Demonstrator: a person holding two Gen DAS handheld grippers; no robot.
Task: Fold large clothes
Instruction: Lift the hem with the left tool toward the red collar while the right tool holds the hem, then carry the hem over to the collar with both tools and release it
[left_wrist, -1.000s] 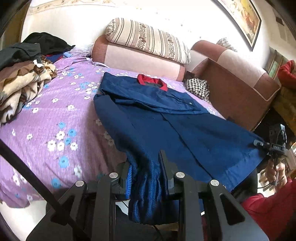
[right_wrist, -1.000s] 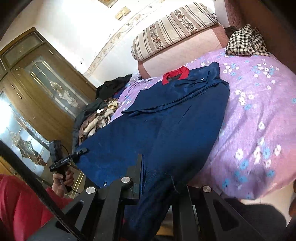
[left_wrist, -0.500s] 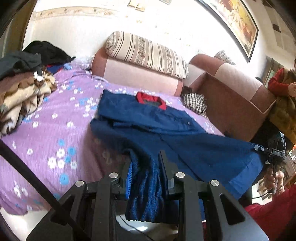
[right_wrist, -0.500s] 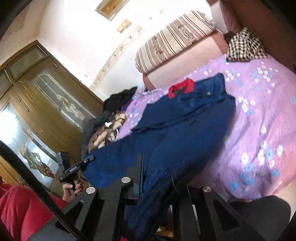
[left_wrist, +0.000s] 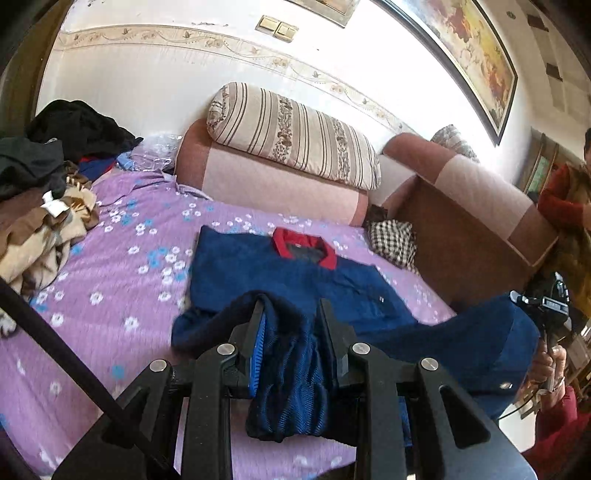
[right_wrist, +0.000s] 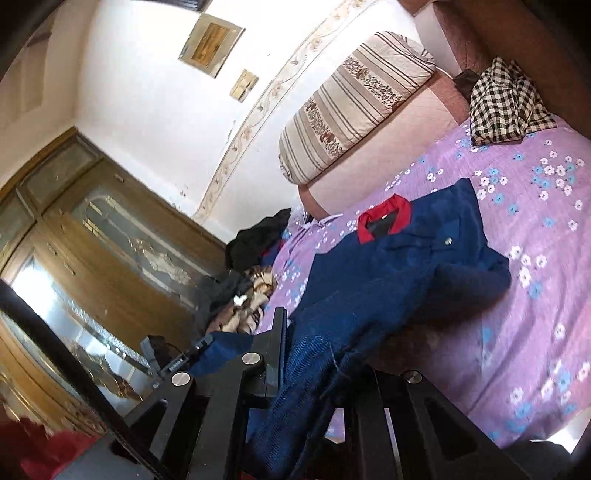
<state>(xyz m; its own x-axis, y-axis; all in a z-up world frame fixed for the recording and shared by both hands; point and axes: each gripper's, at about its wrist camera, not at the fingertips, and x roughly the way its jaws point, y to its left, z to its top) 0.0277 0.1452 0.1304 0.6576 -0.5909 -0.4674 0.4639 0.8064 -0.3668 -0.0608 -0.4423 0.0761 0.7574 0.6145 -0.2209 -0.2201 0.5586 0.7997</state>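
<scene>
While the blue jacket lies on the purple floral bed, its long axis is directed straight away from both claws, with the red collar at the far end toward the striped bolster. The near hem is raised off the bed: one bunched corner is clenched in the left claw, the other in the right claw.
</scene>
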